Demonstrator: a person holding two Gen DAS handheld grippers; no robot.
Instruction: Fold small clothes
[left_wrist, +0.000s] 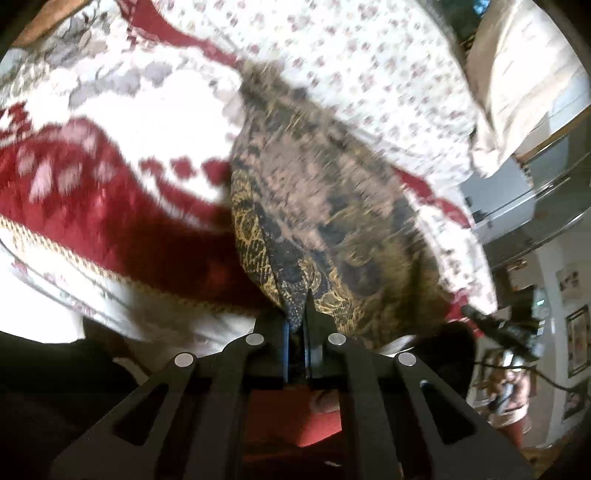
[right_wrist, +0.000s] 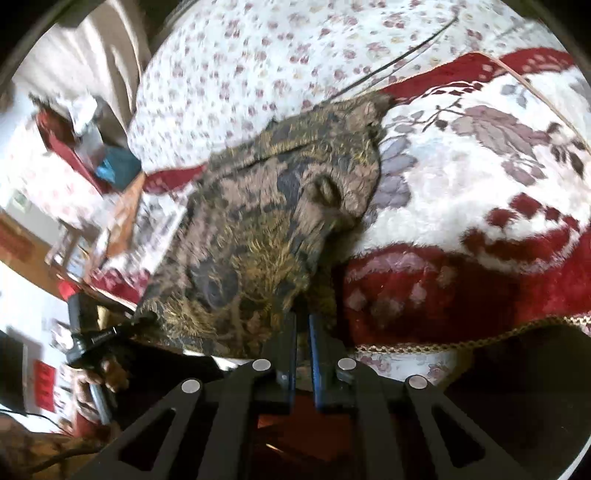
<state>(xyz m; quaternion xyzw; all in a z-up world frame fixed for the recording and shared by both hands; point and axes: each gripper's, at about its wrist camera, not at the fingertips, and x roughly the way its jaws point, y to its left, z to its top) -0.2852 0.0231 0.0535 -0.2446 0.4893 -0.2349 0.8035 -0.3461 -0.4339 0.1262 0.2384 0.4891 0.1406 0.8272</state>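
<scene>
Now both clamped on the brown patterned garment (left_wrist: 317, 206): left gripper (left_wrist: 297, 314) and right gripper (right_wrist: 303, 325) at bottom centre, cloth stretching toward upper frame.

Home bedroom, floral bedsheet (left_wrist: 369, 74), red blanket (right_wrist: 480, 288)

garment (left_wrist: 317, 206): woven patterned cloth, matt, brown-gold
blanket (right_wrist: 461, 206): plush, fuzzy, red-white
sheet (left_wrist: 369, 74): thin floral cotton-like cloth
gripper arms (right_wrist: 236, 413): matt black plastic, shiny metal rivets

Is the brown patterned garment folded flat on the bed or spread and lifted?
Spread, not folded: the brown patterned garment hangs stretched between the shut left gripper and right gripper.
</scene>
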